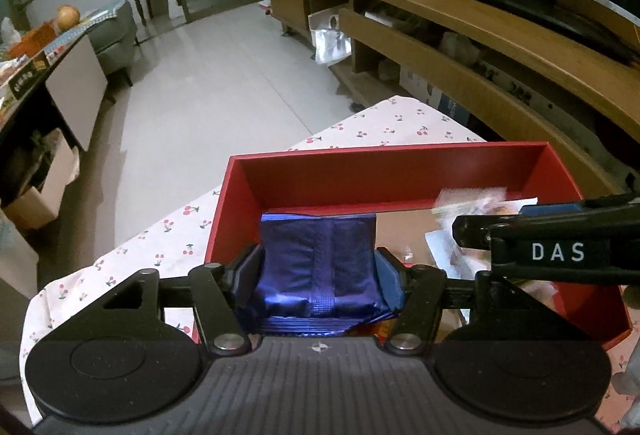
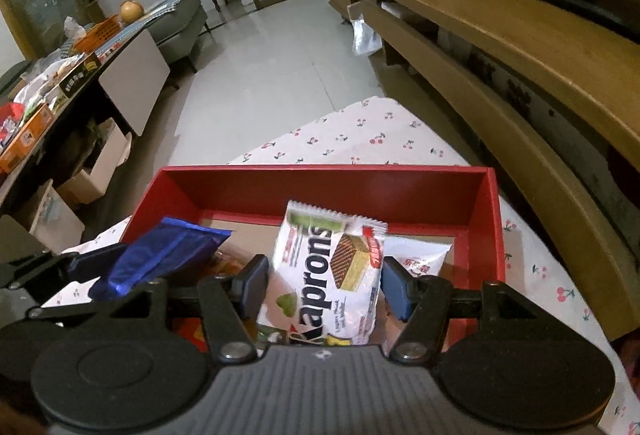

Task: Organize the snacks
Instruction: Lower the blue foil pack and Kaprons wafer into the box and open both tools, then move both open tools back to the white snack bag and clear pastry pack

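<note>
Left gripper (image 1: 318, 273) clasps a blue packet (image 1: 318, 259) over the red box (image 1: 384, 171); only the right wrist view shows the right gripper (image 2: 324, 287) clasping the wafer packet (image 2: 324, 275).

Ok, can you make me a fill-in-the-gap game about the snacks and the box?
1. The left gripper has a shiny ____ packet between its fingers.
2. The white wafer packet sits between the ____ gripper's fingers.
3. Both packets are over a box coloured ____.
4. The tablecloth is printed with little ____.

Missing words: blue; right; red; cherries
</note>
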Motion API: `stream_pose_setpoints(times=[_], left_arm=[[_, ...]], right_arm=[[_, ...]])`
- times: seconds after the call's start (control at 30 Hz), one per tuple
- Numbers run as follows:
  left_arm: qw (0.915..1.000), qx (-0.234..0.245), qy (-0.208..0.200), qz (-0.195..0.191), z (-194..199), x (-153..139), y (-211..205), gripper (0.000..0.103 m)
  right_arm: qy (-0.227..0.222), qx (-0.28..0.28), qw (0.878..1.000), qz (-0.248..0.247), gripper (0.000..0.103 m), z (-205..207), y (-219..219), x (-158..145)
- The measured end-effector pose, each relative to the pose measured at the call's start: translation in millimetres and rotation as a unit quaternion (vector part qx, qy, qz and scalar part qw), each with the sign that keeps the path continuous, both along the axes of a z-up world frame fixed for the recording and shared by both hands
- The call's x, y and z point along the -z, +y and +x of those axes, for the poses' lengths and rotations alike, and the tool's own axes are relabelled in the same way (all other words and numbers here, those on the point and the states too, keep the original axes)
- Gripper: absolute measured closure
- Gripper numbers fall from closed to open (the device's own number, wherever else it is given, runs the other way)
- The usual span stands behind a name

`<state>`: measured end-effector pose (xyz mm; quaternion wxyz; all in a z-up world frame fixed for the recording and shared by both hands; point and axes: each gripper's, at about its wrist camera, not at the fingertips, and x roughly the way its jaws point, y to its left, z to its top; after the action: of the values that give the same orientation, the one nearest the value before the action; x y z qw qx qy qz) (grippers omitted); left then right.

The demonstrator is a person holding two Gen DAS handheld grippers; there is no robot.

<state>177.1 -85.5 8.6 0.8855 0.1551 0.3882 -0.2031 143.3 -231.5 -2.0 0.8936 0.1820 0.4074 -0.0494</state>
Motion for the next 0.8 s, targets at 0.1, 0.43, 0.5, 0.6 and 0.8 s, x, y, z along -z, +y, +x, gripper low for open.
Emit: stream_pose_setpoints(times=[0.1,0.43,0.5,0.6,0.8], left_arm=[[1.0,0.0,0.002,-0.001,1,1,-1,0.03],[0.9989,0.008,0.025,-0.039,6,-3,0,0.02],[0.9987,0.006,0.028,-0.042,5,-3,0,0.017],[0.9989,0.006,0.025,-0.039,3,-6,0,0.014],[0.999,0.004,0.026,-0.035,-8,-12,7,0.014]], right_arm=[[0.001,0.002,1.0,-0.001,0.025,0,0,1],[-0.009,0.025,1.0,0.012,0.021,-5,-12,-2],[-0.009,0.027,1.0,0.014,0.021,-7,-13,-3],[-0.011,0.027,0.999,0.017,0.02,-11,-14,-4],[-0.013,0.022,0.999,0.019,0.019,-23,-11,-9]])
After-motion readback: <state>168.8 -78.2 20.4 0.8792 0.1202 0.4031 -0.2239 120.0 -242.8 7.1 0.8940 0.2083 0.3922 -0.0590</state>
